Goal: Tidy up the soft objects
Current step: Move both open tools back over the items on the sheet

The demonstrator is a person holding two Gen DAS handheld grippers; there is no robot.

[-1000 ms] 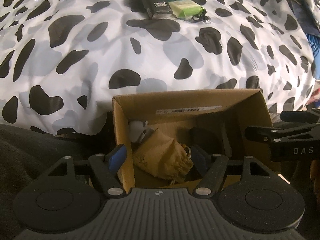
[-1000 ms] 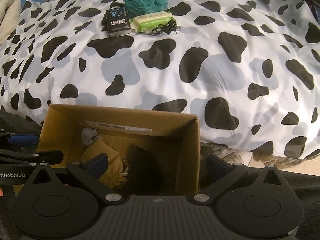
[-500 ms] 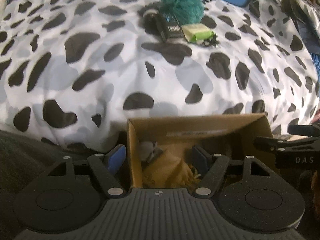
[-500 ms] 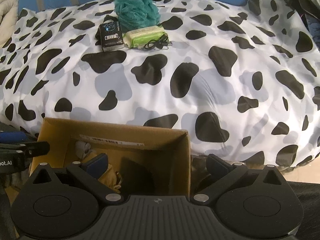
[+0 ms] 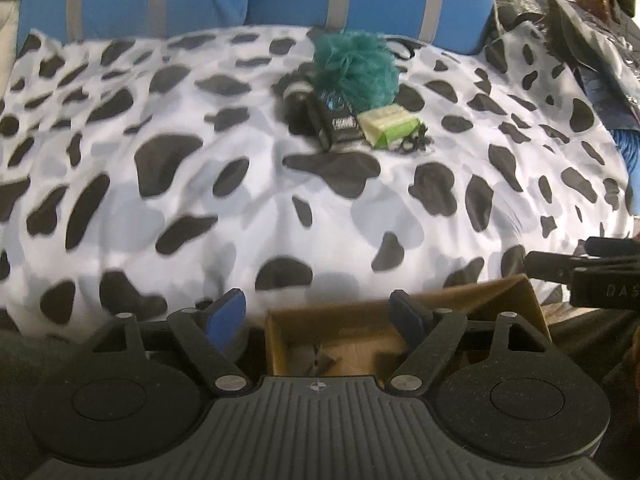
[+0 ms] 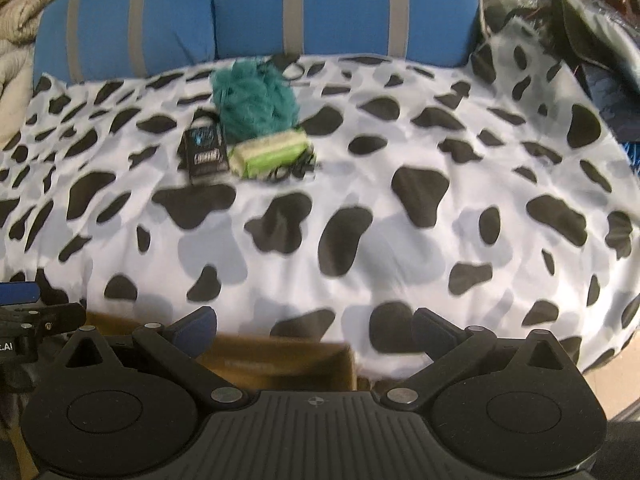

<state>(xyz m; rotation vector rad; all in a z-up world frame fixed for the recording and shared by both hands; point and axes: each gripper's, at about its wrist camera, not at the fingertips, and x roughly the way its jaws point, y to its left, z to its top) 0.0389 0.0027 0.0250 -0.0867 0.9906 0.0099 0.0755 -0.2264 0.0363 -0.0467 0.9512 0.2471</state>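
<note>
Both claws spread, empty — left claw [image 5: 318, 312], right claw [image 6: 316, 328] over box [image 5: 400, 320]; sponge [image 6: 272, 152] far beyond box, left of right claw's centreline.

Teal pouf [image 6: 254, 100] by green sponge [image 6: 272, 153]

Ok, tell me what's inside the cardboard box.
In the left wrist view the cardboard box shows brown inner walls and a small grey shape. The left gripper covers everything lower down.
</note>
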